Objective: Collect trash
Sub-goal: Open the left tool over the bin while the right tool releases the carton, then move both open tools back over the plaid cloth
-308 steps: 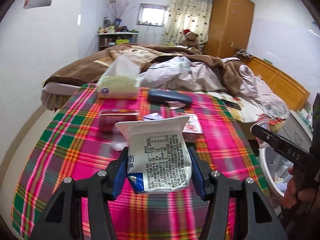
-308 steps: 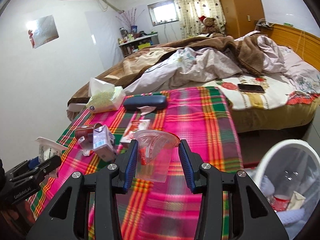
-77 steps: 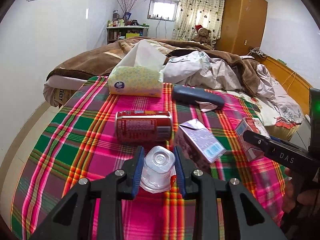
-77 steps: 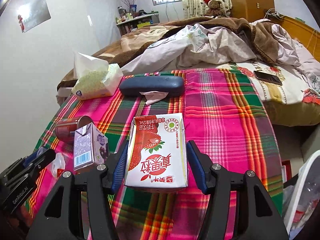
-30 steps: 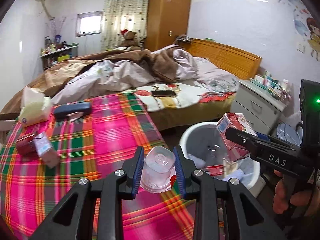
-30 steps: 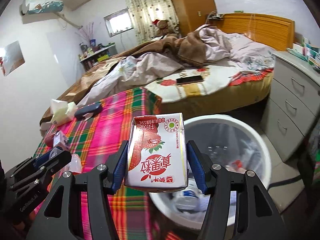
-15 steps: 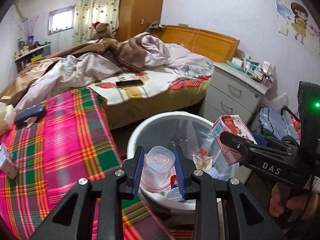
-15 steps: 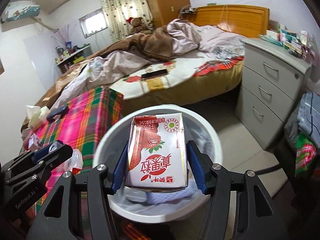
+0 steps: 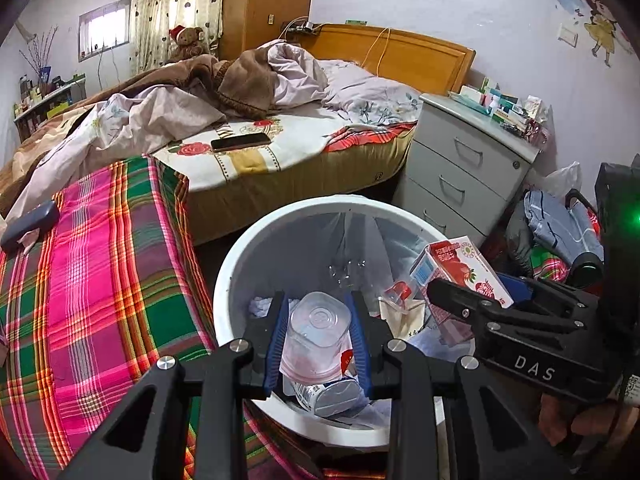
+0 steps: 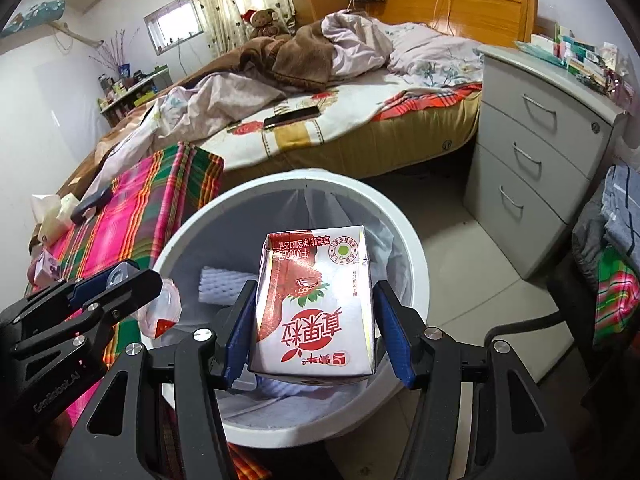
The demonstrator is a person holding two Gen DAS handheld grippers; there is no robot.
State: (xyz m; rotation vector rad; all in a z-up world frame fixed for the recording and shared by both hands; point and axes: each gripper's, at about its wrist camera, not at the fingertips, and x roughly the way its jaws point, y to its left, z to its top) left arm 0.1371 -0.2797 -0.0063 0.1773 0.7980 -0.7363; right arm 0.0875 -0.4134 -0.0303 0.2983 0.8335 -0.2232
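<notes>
I am holding the left gripper [image 9: 318, 334] pinched on a clear plastic cup [image 9: 316, 330], its blue pads pressing both sides of the cup, base toward the camera; a second ago this cup was hanging over the plaid tablecloth [image 9: 100, 280] with the bin only off to the right, and now it is sitting right over the mouth of the white trash bin [image 9: 240, 264]; the bin is filling the middle of the left view where the cloth used to be. I am keeping the right gripper [image 10: 316, 328] clamped on the red-and-white drink carton [image 10: 316, 300], standing wide because the carton is wide; a second ago the carton was hanging over the bin's near rim with the cloth behind it, and now it is hanging over the middle of the bin [image 10: 404, 240], which is looming larger beneath it. From the left view the carton [image 9: 460, 268] is showing over the bin's right side, level with the cup. Inside the bin I am seeing a clear liner, a white foam piece [image 10: 224, 286] and crumpled wrappers; the glasses case [image 9: 30, 224] and tissue pack [image 10: 52, 216] are lying on the cloth, and a phone [image 9: 240, 142] is lying on the bed.
</notes>
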